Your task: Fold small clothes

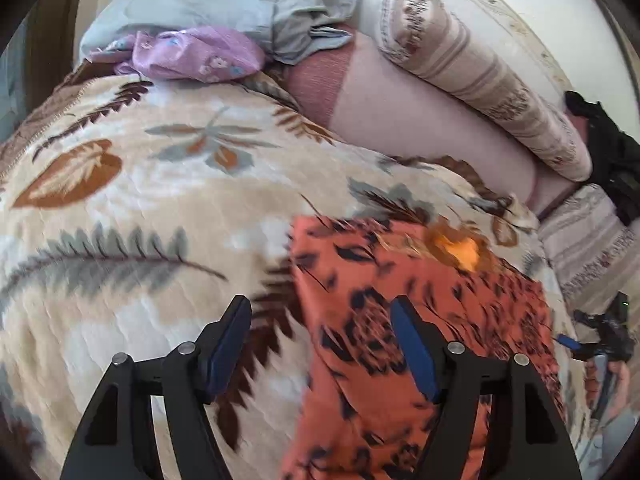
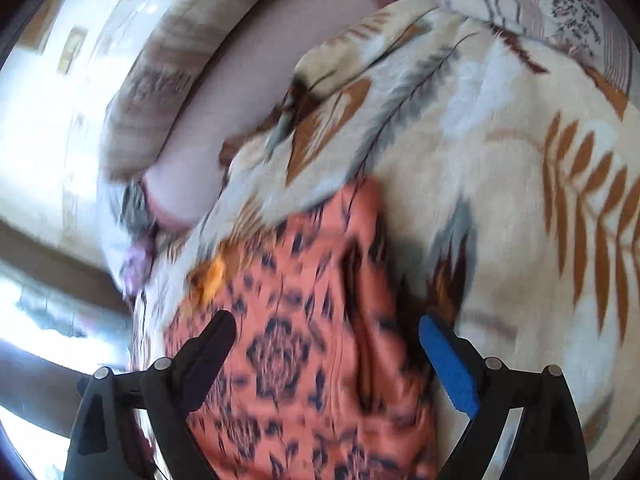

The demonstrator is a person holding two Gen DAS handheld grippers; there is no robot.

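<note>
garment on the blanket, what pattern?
Orange-red garment with a dark floral print; clearest in the left wrist view.

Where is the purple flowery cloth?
In the left wrist view, the purple cloth lies top left, beyond the leaf blanket, beside the grey garment.

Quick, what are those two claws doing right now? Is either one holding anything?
Left claw: open, holding nothing, above the orange patterned garment.
Right claw: open, holding nothing, over the same garment.
</note>
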